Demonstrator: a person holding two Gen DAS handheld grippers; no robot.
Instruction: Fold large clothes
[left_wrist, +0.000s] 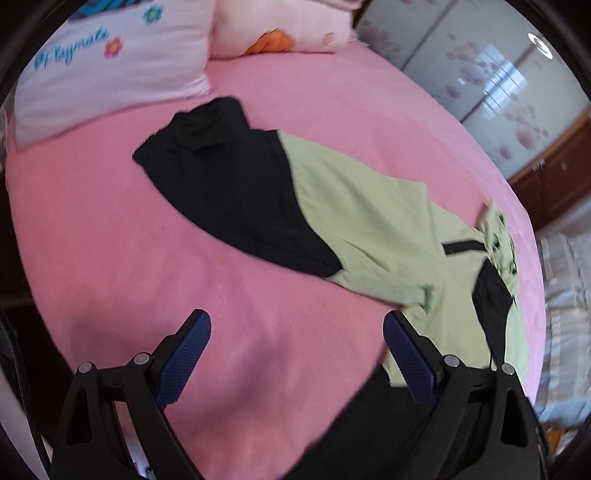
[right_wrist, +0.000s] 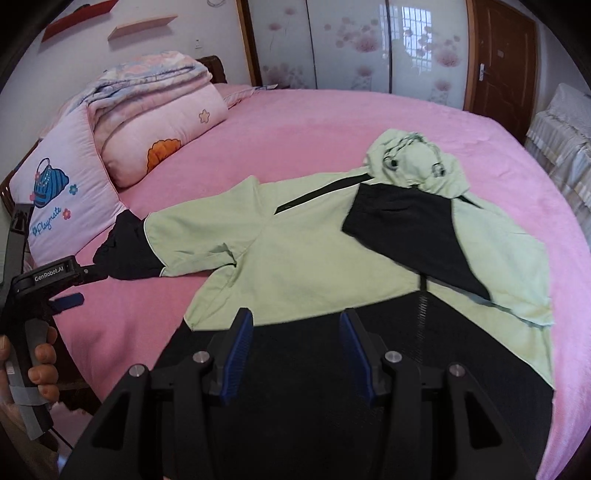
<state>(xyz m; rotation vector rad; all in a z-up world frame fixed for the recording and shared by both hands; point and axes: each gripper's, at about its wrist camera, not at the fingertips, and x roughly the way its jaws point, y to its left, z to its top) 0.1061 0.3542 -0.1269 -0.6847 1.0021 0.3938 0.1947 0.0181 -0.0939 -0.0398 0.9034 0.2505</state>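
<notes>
Both tongs (right_wrist: 296, 325) above spread jacket (right_wrist: 306, 266)

A hooded jacket (right_wrist: 306, 258) lies spread flat on a bed (right_wrist: 295, 122), hood (right_wrist: 413, 166) toward the far side and hem nearest the right wrist camera. One sleeve (right_wrist: 177, 236) stretches left toward a pillow (right_wrist: 62, 199) at the bed's left edge. A folded quilt (right_wrist: 155, 114) sits behind that pillow. Wardrobe doors (right_wrist: 351, 44) stand beyond the bed, with a door (right_wrist: 502, 59) to their right.
</notes>
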